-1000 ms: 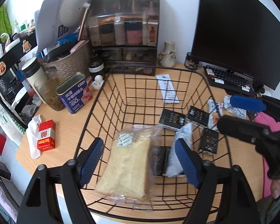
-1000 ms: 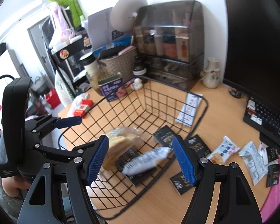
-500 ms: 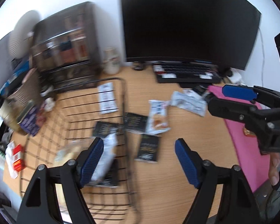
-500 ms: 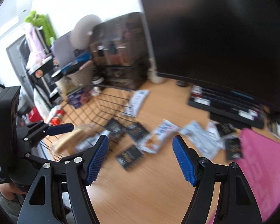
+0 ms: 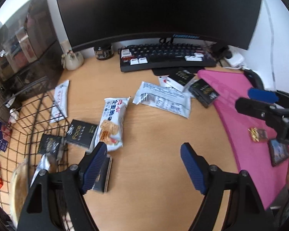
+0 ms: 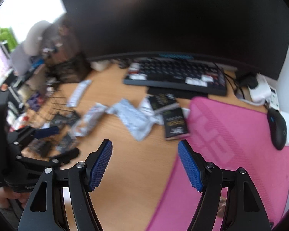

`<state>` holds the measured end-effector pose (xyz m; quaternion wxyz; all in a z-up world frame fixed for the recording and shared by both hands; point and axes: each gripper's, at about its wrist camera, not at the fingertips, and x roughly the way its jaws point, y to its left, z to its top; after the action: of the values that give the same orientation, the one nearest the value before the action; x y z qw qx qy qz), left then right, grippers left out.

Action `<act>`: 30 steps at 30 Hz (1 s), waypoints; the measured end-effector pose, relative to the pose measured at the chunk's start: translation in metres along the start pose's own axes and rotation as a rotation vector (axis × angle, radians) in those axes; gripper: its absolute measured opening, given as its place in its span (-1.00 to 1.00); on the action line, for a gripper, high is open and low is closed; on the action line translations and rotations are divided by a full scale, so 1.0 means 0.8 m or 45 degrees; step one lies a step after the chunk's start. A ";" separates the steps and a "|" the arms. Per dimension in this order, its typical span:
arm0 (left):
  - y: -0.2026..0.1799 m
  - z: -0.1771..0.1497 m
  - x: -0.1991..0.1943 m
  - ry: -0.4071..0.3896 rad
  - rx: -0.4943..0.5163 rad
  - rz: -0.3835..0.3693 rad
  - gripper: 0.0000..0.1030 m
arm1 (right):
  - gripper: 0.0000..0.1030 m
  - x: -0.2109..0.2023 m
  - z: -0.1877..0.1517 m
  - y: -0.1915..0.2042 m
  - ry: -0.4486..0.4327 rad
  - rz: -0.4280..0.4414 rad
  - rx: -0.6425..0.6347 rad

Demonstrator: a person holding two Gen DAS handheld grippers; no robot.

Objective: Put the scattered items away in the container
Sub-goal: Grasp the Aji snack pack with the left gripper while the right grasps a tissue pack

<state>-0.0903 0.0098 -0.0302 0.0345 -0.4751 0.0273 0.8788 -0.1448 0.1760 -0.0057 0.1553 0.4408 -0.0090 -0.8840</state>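
Note:
My left gripper (image 5: 144, 154) hangs open and empty over bare wood, right of the black wire basket (image 5: 34, 104). The basket holds a bagged bread slice (image 5: 19, 182), a silver packet (image 5: 41, 166) and a black sachet (image 5: 49, 144). Loose on the desk lie a white cracker packet (image 5: 112, 123), a silver-white packet (image 5: 161, 99), black sachets (image 5: 81, 133) (image 5: 203, 92), a boxed item (image 5: 180, 78) and a long white sachet (image 5: 60, 101) at the basket rim. My right gripper (image 6: 145, 154) is open and empty over the desk by the pink mat (image 6: 231, 144); its view is blurred.
A keyboard (image 5: 167, 57) and a large dark monitor (image 5: 158, 9) stand at the back. A dark drawer organiser (image 5: 23, 44), a small vase (image 5: 72, 60) and a black jar (image 5: 103, 52) sit back left. A mouse (image 6: 277, 127) rests on the mat's far right.
Both grippers have swung right, away from above the basket and towards the scattered packets and pink mat. The silver packet seen between the right jaws a second ago now lies in the basket.

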 end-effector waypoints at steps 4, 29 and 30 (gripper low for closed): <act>0.011 0.018 0.036 0.041 -0.038 0.016 0.57 | 0.39 0.042 0.013 -0.023 0.053 -0.052 0.008; 0.062 0.044 0.122 0.153 -0.119 -0.008 -0.24 | -0.07 0.157 0.044 -0.038 0.213 -0.073 -0.074; 0.062 0.043 0.119 0.150 -0.118 -0.024 -0.24 | -0.08 0.154 0.042 -0.037 0.215 -0.061 -0.071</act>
<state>-0.1750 -0.0339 -0.0903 0.0191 -0.5275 -0.0159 0.8492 -0.2485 0.1653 -0.0856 0.1464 0.5094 0.0394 -0.8471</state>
